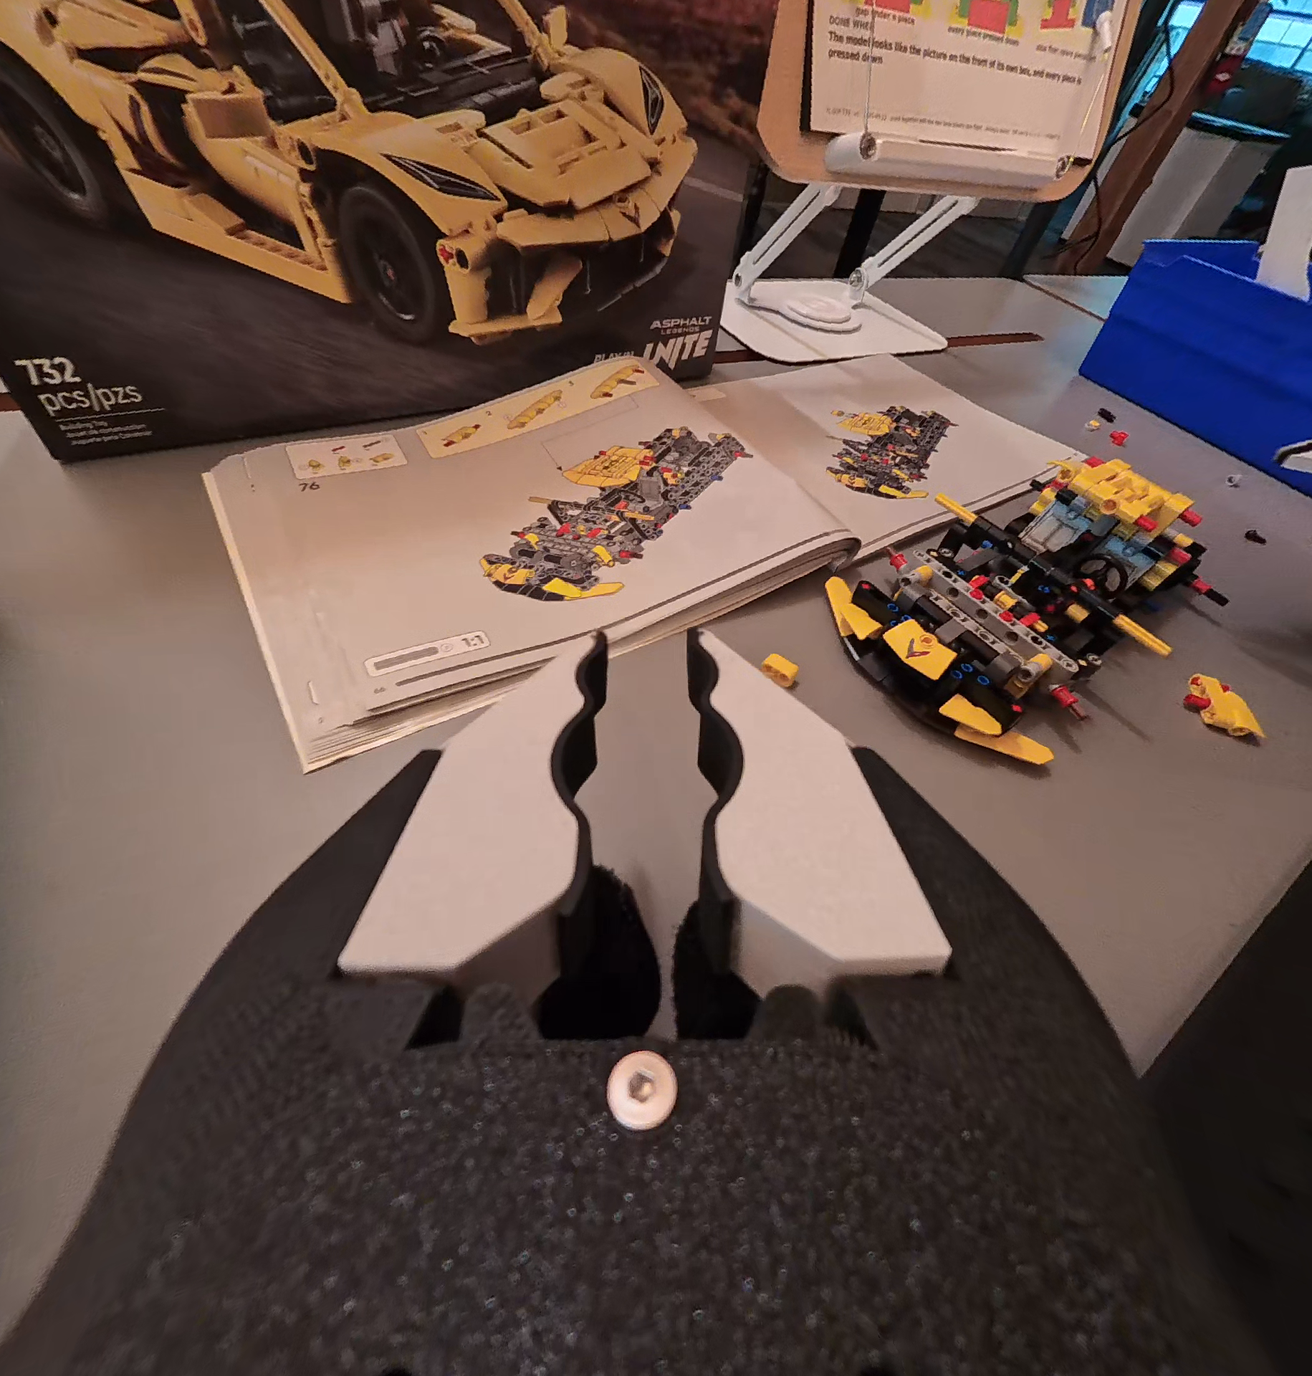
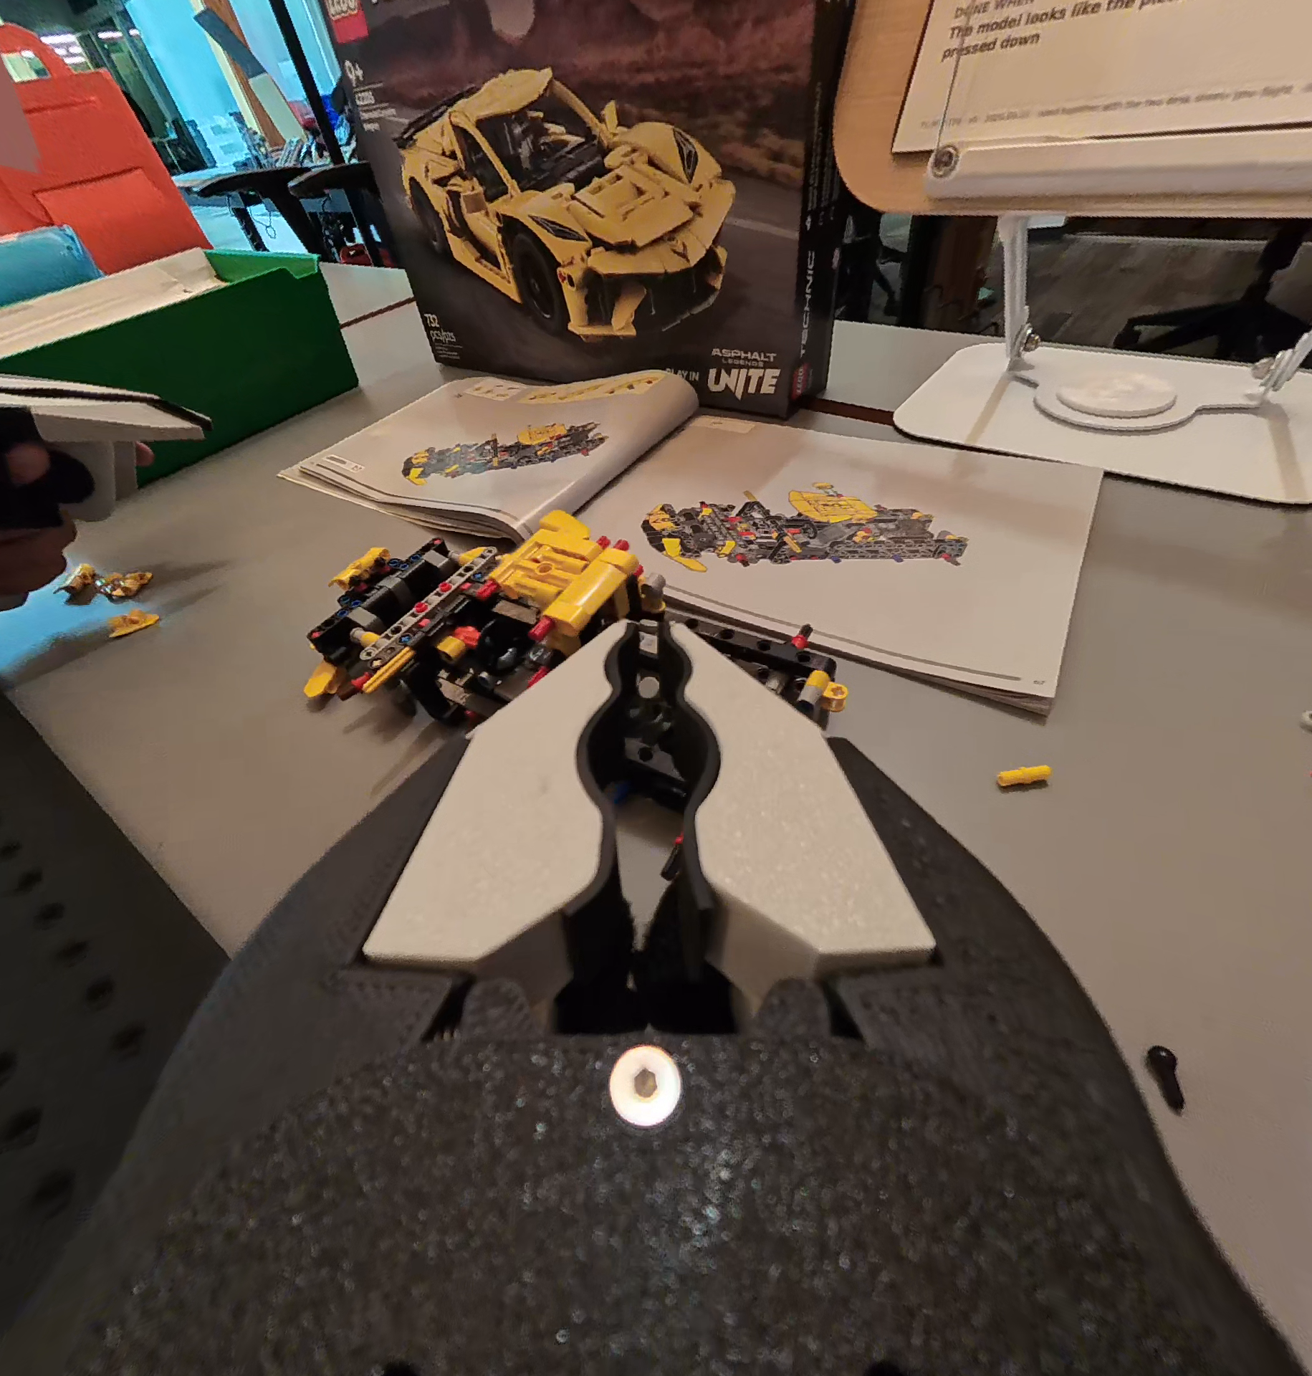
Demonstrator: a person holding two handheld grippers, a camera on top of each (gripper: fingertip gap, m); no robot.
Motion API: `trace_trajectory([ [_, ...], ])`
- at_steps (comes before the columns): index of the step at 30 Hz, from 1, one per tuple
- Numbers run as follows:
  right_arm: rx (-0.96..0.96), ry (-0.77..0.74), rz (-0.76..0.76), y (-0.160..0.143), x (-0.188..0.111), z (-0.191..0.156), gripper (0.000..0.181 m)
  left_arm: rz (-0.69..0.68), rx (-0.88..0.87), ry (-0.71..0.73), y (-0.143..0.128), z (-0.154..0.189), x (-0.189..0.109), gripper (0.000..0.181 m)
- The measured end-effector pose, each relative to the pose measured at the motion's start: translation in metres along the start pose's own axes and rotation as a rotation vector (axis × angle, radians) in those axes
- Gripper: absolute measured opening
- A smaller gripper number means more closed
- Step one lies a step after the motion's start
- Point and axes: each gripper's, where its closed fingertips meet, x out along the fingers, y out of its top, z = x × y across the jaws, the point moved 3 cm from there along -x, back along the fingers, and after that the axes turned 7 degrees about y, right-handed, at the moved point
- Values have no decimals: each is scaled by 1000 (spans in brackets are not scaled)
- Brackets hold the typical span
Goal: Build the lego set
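A grey surface (image 1: 154, 670) carries an open instruction book (image 1: 533, 551) as the landmark. Behind the book stands the set's box (image 1: 325, 223) with a yellow car picture, and beside the box a white stand (image 1: 831, 313) holds a printed sheet. The half-built car model (image 1: 1025, 588) lies just right of the book, loose small pieces (image 1: 1226, 707) near it. A blue bin (image 1: 1233, 350) sits farther right, a green bin (image 2: 213, 357) left of the book.

The left hand-held gripper (image 1: 647, 648) is open and empty before the book. The right hand-held gripper (image 2: 649, 633) is nearly closed at the model's rear; whether it grips the model, I cannot tell.

Behind the surface the room shows bright windows.
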Motion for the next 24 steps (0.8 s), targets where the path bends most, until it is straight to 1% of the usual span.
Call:
trace_trajectory([
  [2,-3,2,2,0,0,-1,3,-19,-52,14,3,-8,-5,21],
  [4,0,6,8,1,-1,-1,3,-143,-94,5,-2,-15,-16,24],
  [6,1,13,27,3,-3,-2,3,-266,-17,10,-9,-18,-33,27],
  [8,3,14,49,5,-6,-2,3,-262,62,96,-6,-26,-54,28],
  [9,10,20,51,5,-6,-2,3,-264,84,102,-6,-26,-63,27],
  [11,20,32,47,4,-5,-3,3,-373,106,62,-22,-20,-79,28],
  [13,10,33,47,5,-5,-4,3,-481,166,68,-43,-24,-90,28],
  [16,-5,34,38,4,-5,-6,3,-571,280,75,-67,-32,-103,28],
  [17,-7,35,34,3,-4,-6,3,-586,306,84,-72,-36,-106,28],
  [19,-10,37,29,3,-4,-7,3,-576,328,92,-73,-40,-107,29],
  [23,-6,39,18,2,-2,-7,3,-541,301,0,-75,-30,-101,31],
  [24,-5,40,16,1,-2,-7,3,-546,301,-1,-77,-31,-98,31],
])
